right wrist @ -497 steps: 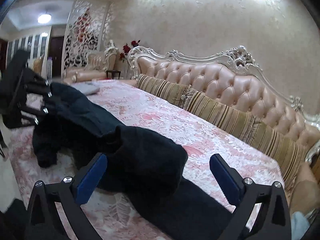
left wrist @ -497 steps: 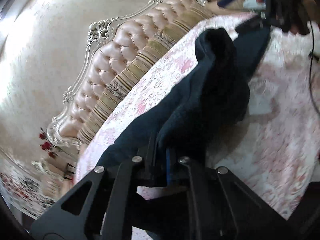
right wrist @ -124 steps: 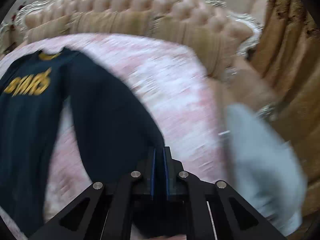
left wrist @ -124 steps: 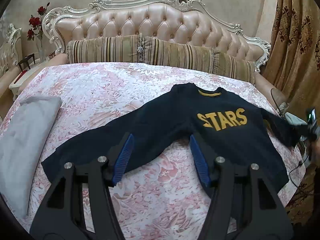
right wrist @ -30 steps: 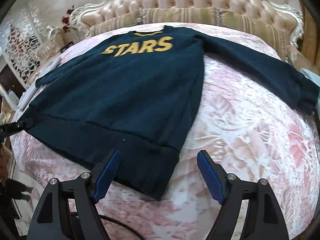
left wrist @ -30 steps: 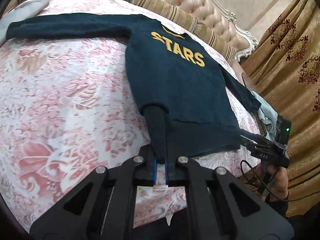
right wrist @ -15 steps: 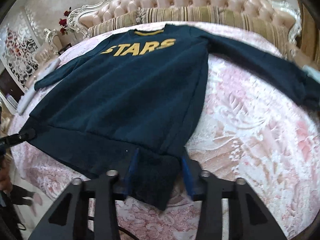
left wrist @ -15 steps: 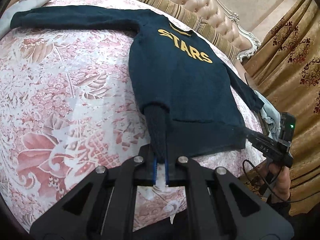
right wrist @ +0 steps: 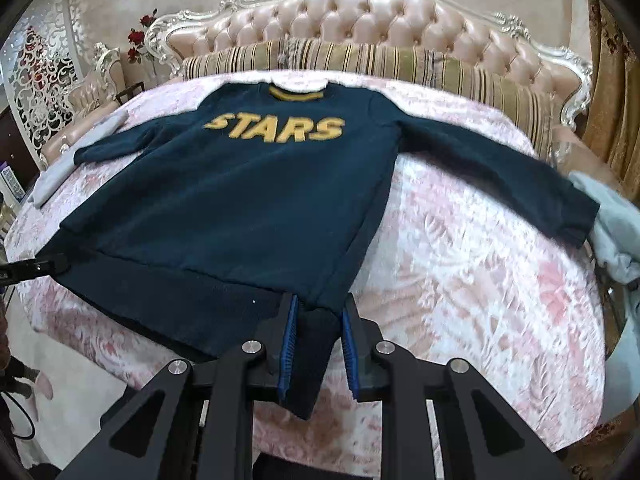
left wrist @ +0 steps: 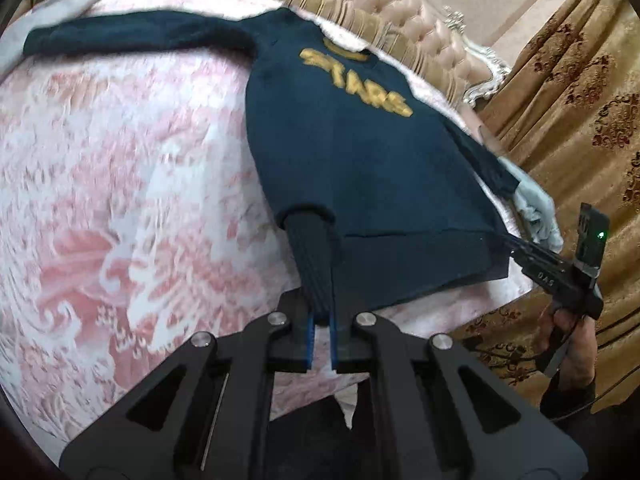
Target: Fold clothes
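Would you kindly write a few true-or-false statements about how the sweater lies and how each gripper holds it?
1. The sweater lies face up, showing STARS. True.
2. The left gripper is open and empty. False: it is shut on the hem's corner.
3. The right gripper has the hem's other corner between its pads. True.
4. Both sleeves are folded across the chest. False: they lie spread outward.
5. The sweater lies on a bare wooden floor. False: it lies on the floral bedspread.

Left gripper (left wrist: 322, 334) — hem-clamped sweater (left wrist: 360, 152)

Tufted pink headboard (right wrist: 360, 20), striped bolsters (right wrist: 400, 64), gold curtains (left wrist: 568, 92).
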